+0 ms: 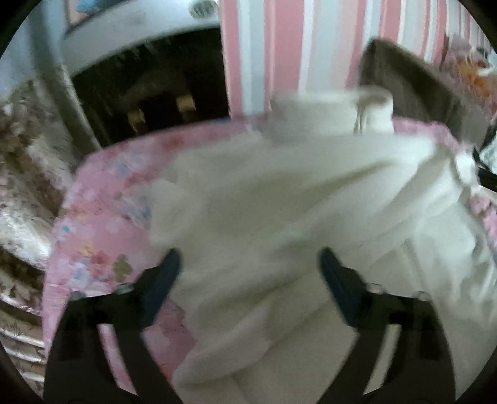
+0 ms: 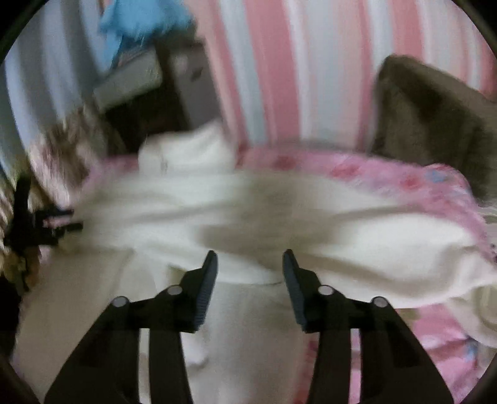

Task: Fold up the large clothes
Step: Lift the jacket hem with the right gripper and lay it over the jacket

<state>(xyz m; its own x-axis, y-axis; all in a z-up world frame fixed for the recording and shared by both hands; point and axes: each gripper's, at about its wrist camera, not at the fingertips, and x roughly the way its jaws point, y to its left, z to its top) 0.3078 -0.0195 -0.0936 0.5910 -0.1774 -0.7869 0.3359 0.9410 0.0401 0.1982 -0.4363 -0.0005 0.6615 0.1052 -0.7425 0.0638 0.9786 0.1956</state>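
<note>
A large white turtleneck garment lies spread and rumpled on a pink floral bedspread; its collar points to the far side. My left gripper is open and empty, hovering just above the garment's near part. In the right wrist view the same garment stretches across the bed. My right gripper is open and empty above the cloth. The left gripper shows at the far left of the right wrist view. Both views are blurred by motion.
A pink and white striped wall stands behind the bed. A brown pillow leans at the back right. A dark cabinet opening and patterned bedding lie to the left. A blue item sits at the top left.
</note>
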